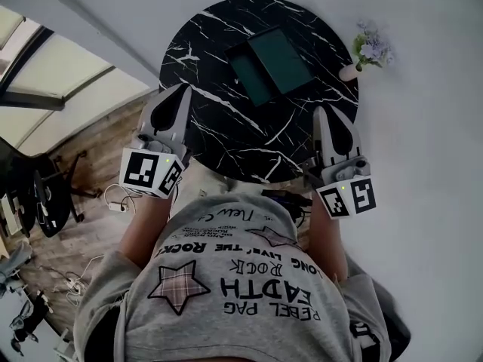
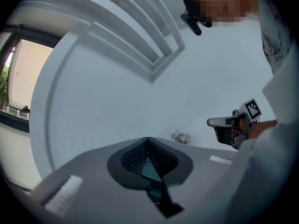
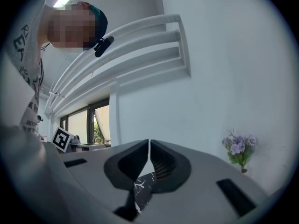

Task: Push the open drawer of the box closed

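Listing from the person outward.

1. Grey printed shirt: lowest in the head view, with both forearms reaching forward from it.
2. Left gripper: held over the near left rim of the table, marker cube toward the body. Its own view shows the jaws brought together with nothing between them. A sliver of dark green shows past the tips, so it is judged to be aimed at the box.
3. Right gripper: held over the near right rim, level with its partner. The jaws meet at the tips and are empty, with only marble showing beyond them. Pinched tips give a blunt end suited to pushing, which is the likely reason for this pose.
4. Round black marble table: both grippers hover at its near edge, apart from the box.
5. Dark green box: sits toward the far side of the table, between the two grippers' lines of reach. A darker section juts from its near-left side and is judged to be the drawer, not yet pushed in.
6. Sprig of purple flowers: at the far right rim, well clear of any push.
7. White wall: behind everything.
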A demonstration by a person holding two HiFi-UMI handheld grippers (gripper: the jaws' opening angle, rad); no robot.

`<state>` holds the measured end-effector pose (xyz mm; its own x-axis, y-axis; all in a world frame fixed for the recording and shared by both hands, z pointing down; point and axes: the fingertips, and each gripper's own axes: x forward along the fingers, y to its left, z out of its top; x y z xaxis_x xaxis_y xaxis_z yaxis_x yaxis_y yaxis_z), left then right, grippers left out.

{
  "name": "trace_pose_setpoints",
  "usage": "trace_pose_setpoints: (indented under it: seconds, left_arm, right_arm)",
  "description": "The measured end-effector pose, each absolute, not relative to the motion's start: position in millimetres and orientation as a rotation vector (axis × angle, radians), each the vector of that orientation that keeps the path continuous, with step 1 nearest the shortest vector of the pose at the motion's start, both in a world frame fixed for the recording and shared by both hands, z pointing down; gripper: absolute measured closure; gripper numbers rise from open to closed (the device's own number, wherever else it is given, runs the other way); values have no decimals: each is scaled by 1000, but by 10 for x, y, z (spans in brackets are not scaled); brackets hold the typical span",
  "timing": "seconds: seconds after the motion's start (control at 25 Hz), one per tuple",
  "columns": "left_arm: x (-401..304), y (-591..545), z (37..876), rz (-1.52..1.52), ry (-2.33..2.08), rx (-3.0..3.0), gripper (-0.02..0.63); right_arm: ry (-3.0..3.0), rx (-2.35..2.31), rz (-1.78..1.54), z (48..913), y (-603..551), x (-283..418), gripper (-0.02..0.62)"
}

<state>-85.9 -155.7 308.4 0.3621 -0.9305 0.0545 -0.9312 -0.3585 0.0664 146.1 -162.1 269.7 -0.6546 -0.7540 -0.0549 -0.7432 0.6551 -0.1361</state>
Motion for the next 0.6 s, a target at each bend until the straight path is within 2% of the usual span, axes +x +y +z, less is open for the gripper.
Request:
trace_pose_setpoints:
  seconds: [0.6]
  left_arm:
    - [-947, -1877, 3222, 54, -1614, 2588, 598]
  right_arm:
    - [2734, -1352, -195, 2749, -1785, 1336, 578]
